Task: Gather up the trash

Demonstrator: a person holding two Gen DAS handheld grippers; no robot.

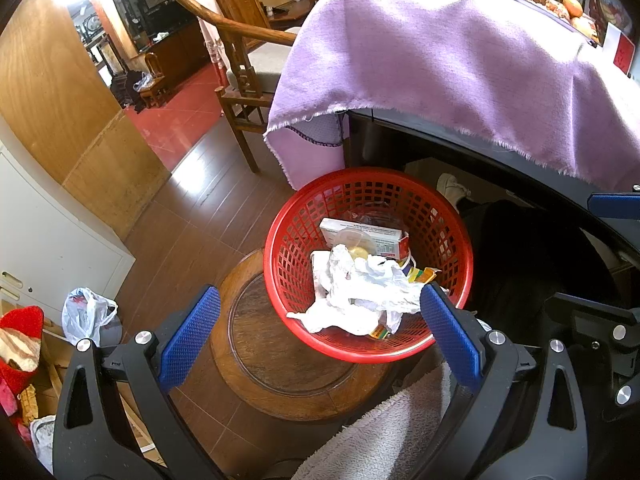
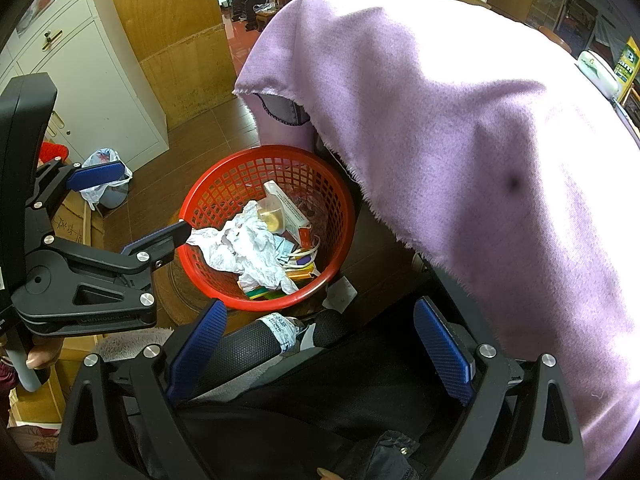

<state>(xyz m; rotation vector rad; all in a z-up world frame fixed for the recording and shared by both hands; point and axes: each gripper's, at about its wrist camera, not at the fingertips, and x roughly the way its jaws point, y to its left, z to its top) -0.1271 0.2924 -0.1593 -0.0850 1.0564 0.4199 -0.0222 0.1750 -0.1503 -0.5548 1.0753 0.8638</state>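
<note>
A red mesh basket (image 1: 285,236) (image 2: 224,184) stands on a round wooden stool (image 1: 280,364). It holds crumpled white paper (image 1: 360,292) (image 2: 248,244), a white and red box (image 1: 364,234) (image 2: 290,210), a clear plastic lid and small colourful wrappers. My left gripper (image 1: 320,332) (image 2: 132,206) hovers open over the basket's near rim. One of its fingertips (image 2: 178,232) is at the edge of the paper. My right gripper (image 2: 320,350) is open lower down beside the basket, over dark clothing, with nothing between its fingers.
A purple cloth (image 1: 440,60) (image 2: 480,140) drapes over the table right behind the basket. A labelled bottle (image 2: 282,330) lies below the basket rim. A white cabinet (image 1: 48,240), a plastic bag (image 1: 86,314) on the floor and a wooden chair (image 1: 240,80) stand to the left.
</note>
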